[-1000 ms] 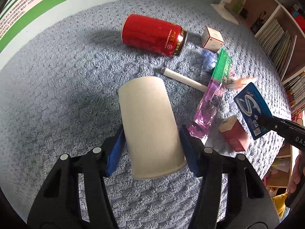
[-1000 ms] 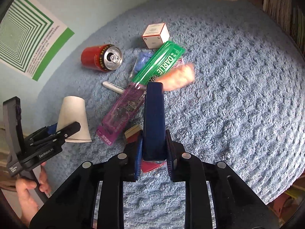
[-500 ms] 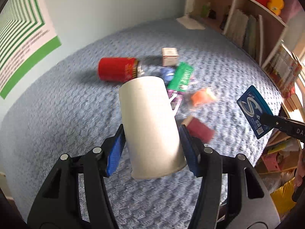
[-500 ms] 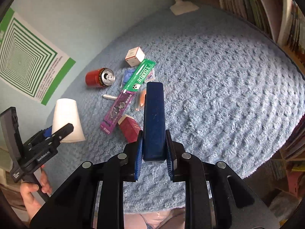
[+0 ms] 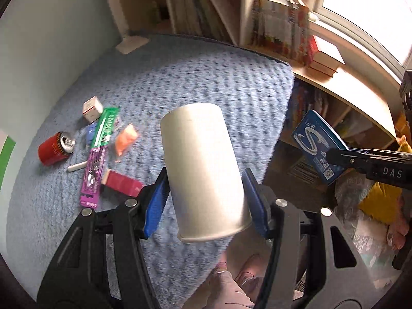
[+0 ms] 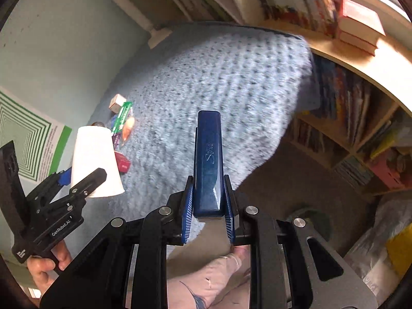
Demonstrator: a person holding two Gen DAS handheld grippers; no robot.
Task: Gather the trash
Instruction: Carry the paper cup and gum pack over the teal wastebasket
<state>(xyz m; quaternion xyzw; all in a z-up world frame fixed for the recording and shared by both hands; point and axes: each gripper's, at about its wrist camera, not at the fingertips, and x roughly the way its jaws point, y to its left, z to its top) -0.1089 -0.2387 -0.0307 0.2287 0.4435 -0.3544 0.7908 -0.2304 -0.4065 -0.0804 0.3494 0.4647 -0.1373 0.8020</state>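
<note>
Left wrist view: the left tongs [image 5: 206,203] clench a white paper cup [image 5: 203,170], lifted clear of the blue knitted blanket [image 5: 206,77], presumably to bin it. Right wrist view: the right tongs [image 6: 208,206] grip a flat dark-blue packet [image 6: 208,159] edgewise; a red drink can [image 5: 55,149] lies uncollected.

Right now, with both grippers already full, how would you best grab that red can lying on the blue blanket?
The red can lies on its side on the blanket, silver top facing the camera. Grip across the round body at mid-length, coming from above with one finger on each curved side. The white stick lies close beside it, so coming in low from that side looks awkward.
</note>
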